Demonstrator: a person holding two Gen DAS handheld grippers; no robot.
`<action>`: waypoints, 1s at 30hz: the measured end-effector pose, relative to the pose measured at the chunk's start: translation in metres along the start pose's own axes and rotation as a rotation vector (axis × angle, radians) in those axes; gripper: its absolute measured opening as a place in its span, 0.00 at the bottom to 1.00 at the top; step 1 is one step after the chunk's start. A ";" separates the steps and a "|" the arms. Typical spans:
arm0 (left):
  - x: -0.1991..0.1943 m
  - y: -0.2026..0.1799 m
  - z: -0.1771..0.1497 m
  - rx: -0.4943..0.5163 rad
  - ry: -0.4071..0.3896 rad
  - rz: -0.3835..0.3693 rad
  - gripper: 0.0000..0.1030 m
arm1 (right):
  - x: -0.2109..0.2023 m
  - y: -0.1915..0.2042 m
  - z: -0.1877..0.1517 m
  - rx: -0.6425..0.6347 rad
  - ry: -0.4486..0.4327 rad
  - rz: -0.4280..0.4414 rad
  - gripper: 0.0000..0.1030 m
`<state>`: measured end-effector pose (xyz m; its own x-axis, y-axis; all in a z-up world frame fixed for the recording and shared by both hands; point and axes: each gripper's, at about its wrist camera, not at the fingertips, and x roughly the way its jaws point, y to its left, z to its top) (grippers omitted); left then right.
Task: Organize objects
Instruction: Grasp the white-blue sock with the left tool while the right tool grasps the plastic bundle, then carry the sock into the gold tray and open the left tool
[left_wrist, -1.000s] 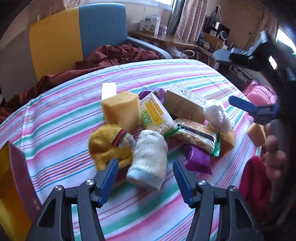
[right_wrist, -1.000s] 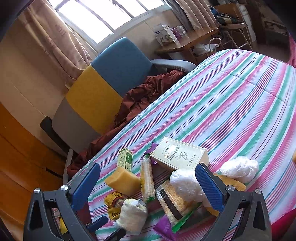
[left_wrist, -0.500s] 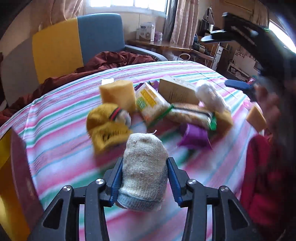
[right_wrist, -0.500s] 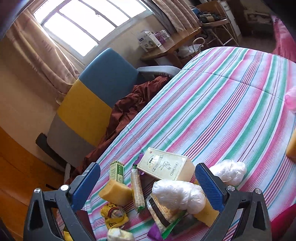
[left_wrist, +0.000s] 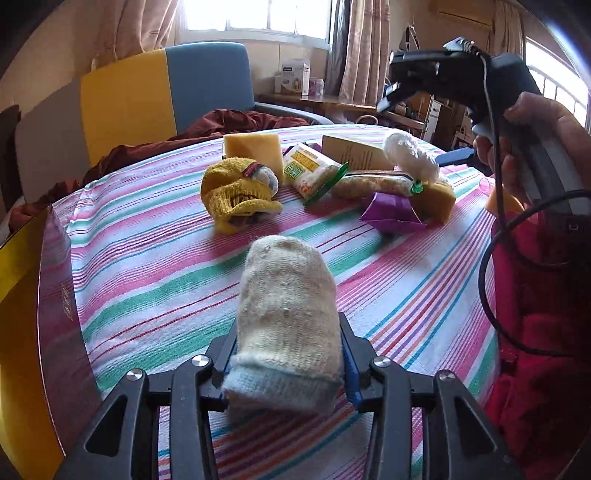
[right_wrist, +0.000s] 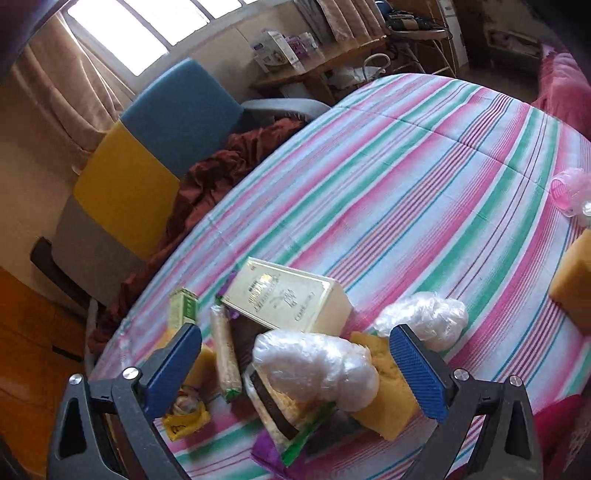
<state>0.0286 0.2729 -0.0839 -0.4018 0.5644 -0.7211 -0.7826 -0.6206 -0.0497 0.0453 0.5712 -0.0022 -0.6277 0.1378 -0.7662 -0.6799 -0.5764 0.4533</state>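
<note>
My left gripper (left_wrist: 288, 365) is shut on a rolled cream sock (left_wrist: 286, 314) and holds it above the striped tablecloth (left_wrist: 155, 266), back from the pile. The pile holds a yellow sock (left_wrist: 236, 195), a yellow sponge (left_wrist: 253, 147), snack packets (left_wrist: 314, 171), a cardboard box (right_wrist: 291, 295), a white plastic bundle (right_wrist: 317, 365) and a purple wrapper (left_wrist: 391, 214). My right gripper (right_wrist: 295, 365) is open above the pile, its blue pads either side of the plastic bundle without touching it. It also shows raised at the right of the left wrist view (left_wrist: 454, 74).
A yellow and maroon box (left_wrist: 37, 314) stands at the table's left edge. A second plastic bundle (right_wrist: 424, 317), another sponge (right_wrist: 574, 273) and a pink item (right_wrist: 569, 192) lie to the right. A blue and yellow chair (left_wrist: 166, 92) with a red cloth stands behind the table.
My left gripper closed on the cream sock, lifted it and pulled it back from the pile. My right gripper stayed open and moved a little over the pile.
</note>
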 end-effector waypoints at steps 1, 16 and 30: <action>-0.001 0.001 0.000 -0.008 0.002 -0.005 0.43 | 0.003 0.000 -0.001 -0.008 0.016 -0.019 0.90; -0.007 0.001 0.001 -0.011 0.012 -0.003 0.42 | -0.007 0.009 0.004 -0.095 -0.042 0.009 0.54; -0.095 0.043 0.019 -0.141 -0.142 0.076 0.42 | 0.006 0.106 -0.055 -0.587 0.102 0.293 0.55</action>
<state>0.0240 0.2028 -0.0042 -0.5278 0.5778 -0.6225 -0.6770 -0.7288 -0.1026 -0.0103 0.4668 0.0161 -0.6967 -0.1520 -0.7010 -0.1486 -0.9255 0.3484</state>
